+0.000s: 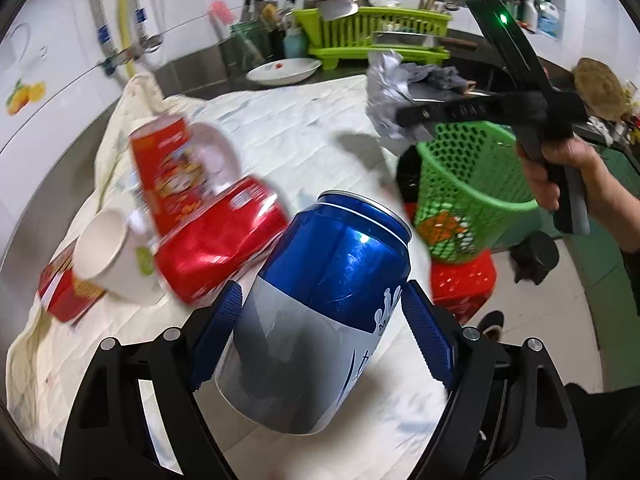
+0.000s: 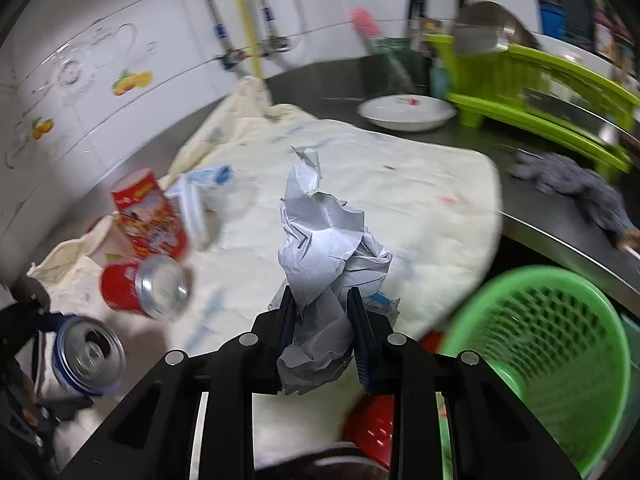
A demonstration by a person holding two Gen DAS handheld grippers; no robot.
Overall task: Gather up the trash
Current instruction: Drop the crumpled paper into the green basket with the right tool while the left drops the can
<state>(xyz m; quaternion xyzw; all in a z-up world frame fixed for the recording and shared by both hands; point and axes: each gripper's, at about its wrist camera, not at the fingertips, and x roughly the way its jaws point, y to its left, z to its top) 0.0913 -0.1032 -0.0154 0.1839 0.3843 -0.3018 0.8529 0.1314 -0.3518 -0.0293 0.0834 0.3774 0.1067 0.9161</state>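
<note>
My left gripper [image 1: 320, 320] is shut on a blue and silver can [image 1: 320, 304], held above the cloth-covered counter; the can also shows in the right wrist view [image 2: 86, 356]. My right gripper [image 2: 322, 312] is shut on a crumpled white paper wad [image 2: 324, 248], held above the cloth's right edge; the wad also shows in the left wrist view [image 1: 386, 92]. A green mesh basket [image 1: 468, 184] stands off the counter's right side, on a red stool [image 1: 460, 284]; it also shows in the right wrist view [image 2: 552, 352]. A crushed red can [image 1: 216, 244] lies on the cloth.
On the cloth [image 1: 280, 120] sit a red snack tube [image 1: 164, 168], a white cup [image 1: 112, 260] and a red carton [image 1: 64, 292]. A white dish [image 1: 284, 70], a green dish rack [image 1: 376, 32] and a grey rag [image 2: 572, 184] are behind.
</note>
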